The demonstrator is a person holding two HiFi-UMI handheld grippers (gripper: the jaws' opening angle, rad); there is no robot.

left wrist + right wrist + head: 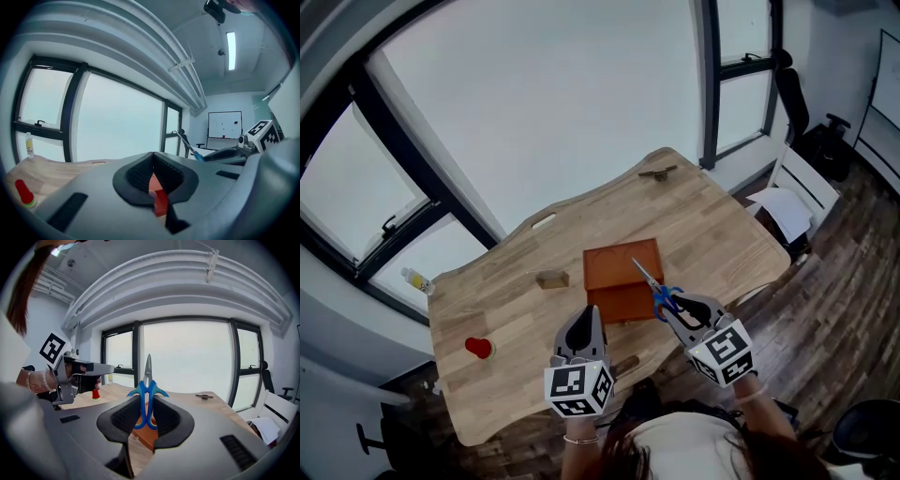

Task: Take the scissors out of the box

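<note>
On the wooden table [703, 234], a small red object [478, 348] is standing at the near left. A small wooden block [551, 278] is lying further right, just left of the box.

The left gripper [586, 316] is hovering at the near edge of the table, just left of the box's near side. Its jaws are pressing together at the tips and are carrying nothing.

The brown box [619, 267] is sitting near the middle of the table.

The scissors [658, 292] are sitting outside the box, raised over its near right corner. The blades are pointing away from the person, toward the far left.

The right gripper [677, 306] is pinching the scissors by the blue handles. In the right gripper view, the handles [147, 390] are sitting between the two pads, and the closed blades are projecting upward beyond the jaw tips. The box [146, 437] is showing below, through the gap.
</note>
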